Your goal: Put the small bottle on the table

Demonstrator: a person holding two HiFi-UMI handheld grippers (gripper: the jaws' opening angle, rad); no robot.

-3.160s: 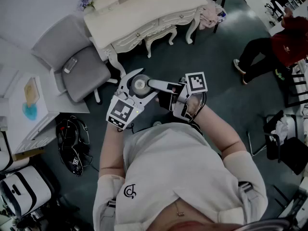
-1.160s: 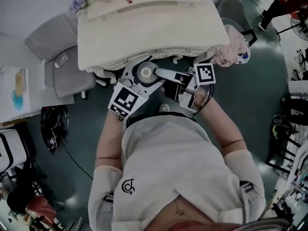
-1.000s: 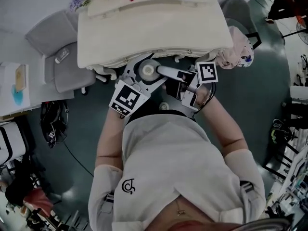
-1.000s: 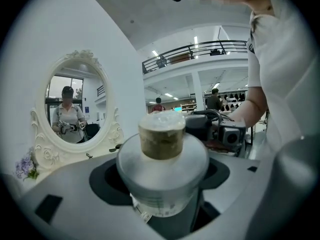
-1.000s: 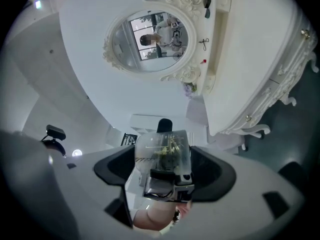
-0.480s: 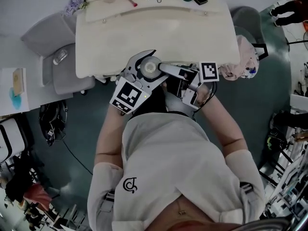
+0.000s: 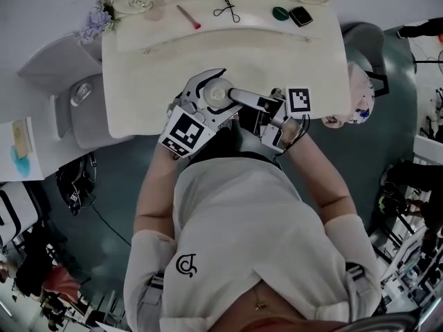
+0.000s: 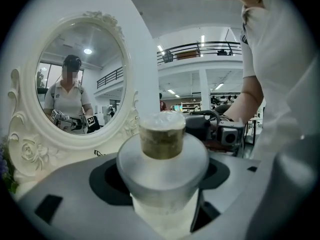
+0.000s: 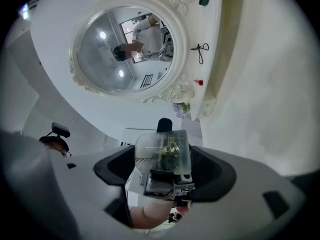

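My left gripper [image 7: 213,97] is shut on a round white bottle [image 7: 220,93] and holds it over the front part of the cream dressing table [image 7: 152,68]. In the left gripper view this bottle [image 8: 162,149] shows a gold neck and a clear cap, with the jaws of the left gripper [image 8: 162,189] around its shoulder. Just to the right, my right gripper [image 7: 259,113] is shut on a slim small bottle [image 7: 242,98] that points left toward the round one. The right gripper view has that small bottle [image 9: 165,159], clear-capped, clamped in the right gripper [image 9: 165,179].
An oval mirror [image 8: 80,84] in a carved frame stands at the table's back. Along the back shelf lie a pink brush [image 7: 188,17], a scissor-like tool [image 7: 228,8], a green item [image 7: 279,12] and a dark compact [image 7: 301,16]. A grey chair [image 7: 69,102] stands left.
The person has come up to the dressing table. Both grippers, each with its bottle, went from short of the front edge to over the tabletop.
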